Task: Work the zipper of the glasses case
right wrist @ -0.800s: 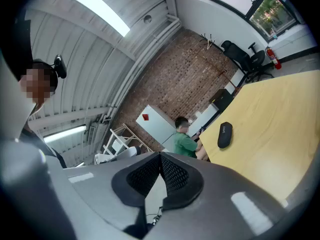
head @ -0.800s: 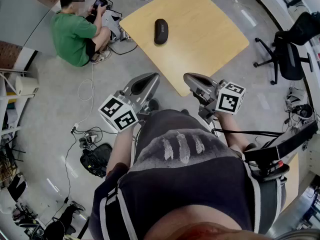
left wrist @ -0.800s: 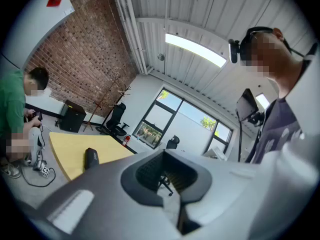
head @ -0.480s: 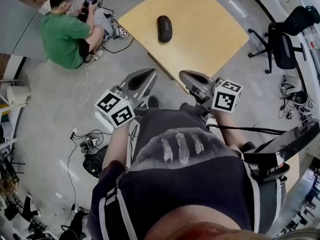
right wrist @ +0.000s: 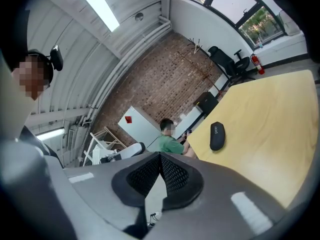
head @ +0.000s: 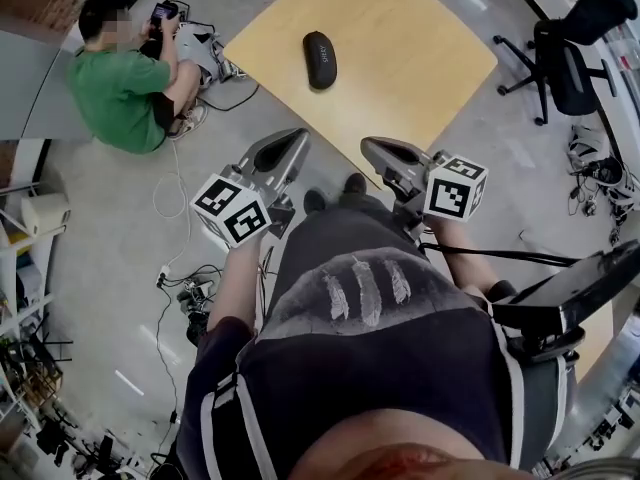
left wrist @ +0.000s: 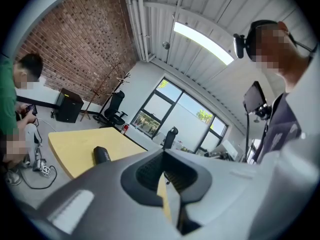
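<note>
On tabletop (head: 420, 58), 12 o'clock: black glasses case (head: 320, 60) lying flat | left gripper (head: 287, 144) pressed together, empty, well apart from case | right gripper (head: 377, 150) pressed together, empty | person in green (head: 120, 86) on floor, 10 o'clock

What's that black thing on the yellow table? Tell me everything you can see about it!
It is a glasses case, black, long and rounded like a smooth pebble, with a dull surface. It lies flat and alone on the light wooden table. A small pale mark shows near one end. It looks closed, though its zipper is too small to make out. Only the table touches it.
</note>
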Action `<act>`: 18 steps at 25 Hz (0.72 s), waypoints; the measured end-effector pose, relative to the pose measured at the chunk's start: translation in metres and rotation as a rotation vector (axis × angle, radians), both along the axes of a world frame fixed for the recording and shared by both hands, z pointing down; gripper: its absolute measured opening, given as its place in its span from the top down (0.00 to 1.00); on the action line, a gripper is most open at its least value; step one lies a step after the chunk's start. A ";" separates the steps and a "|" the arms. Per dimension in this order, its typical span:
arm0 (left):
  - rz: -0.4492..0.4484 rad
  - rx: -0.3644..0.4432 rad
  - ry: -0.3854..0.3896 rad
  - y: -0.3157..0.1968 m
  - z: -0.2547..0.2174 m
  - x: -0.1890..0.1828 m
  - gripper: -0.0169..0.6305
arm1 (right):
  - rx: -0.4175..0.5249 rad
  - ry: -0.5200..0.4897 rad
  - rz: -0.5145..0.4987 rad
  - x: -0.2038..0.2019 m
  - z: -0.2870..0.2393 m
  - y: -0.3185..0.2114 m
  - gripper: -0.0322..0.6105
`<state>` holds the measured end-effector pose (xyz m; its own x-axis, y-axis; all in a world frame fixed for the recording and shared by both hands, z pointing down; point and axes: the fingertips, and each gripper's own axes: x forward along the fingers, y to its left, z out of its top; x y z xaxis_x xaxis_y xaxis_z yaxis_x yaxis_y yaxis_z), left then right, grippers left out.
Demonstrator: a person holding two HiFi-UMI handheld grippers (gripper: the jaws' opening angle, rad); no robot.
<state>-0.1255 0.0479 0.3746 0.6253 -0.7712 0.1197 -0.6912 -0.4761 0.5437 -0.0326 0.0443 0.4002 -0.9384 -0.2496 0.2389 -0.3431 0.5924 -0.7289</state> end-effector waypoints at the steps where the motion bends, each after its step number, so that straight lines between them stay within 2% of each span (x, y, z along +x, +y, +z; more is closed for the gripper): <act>1: -0.006 -0.009 -0.011 -0.005 0.000 0.003 0.97 | -0.012 -0.013 0.002 0.003 0.002 -0.006 0.95; 4: -0.030 -0.031 -0.051 -0.020 -0.001 0.015 0.97 | -0.032 -0.055 -0.009 0.013 0.004 -0.023 0.95; 10: -0.067 -0.091 -0.211 -0.060 0.027 0.031 0.97 | -0.032 -0.139 -0.041 0.031 0.013 -0.060 0.95; 14: -0.063 -0.121 -0.250 -0.075 0.047 0.038 0.97 | -0.028 -0.134 -0.050 0.045 0.026 -0.065 0.95; 18: -0.097 -0.184 -0.268 -0.102 0.069 0.004 0.97 | -0.005 -0.106 -0.044 0.034 0.030 -0.069 0.95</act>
<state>-0.1218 -0.0537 0.4438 0.4774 -0.7760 0.4122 -0.8584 -0.3118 0.4073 0.0011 -0.0246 0.4303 -0.9684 -0.2070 0.1391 -0.2381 0.6012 -0.7628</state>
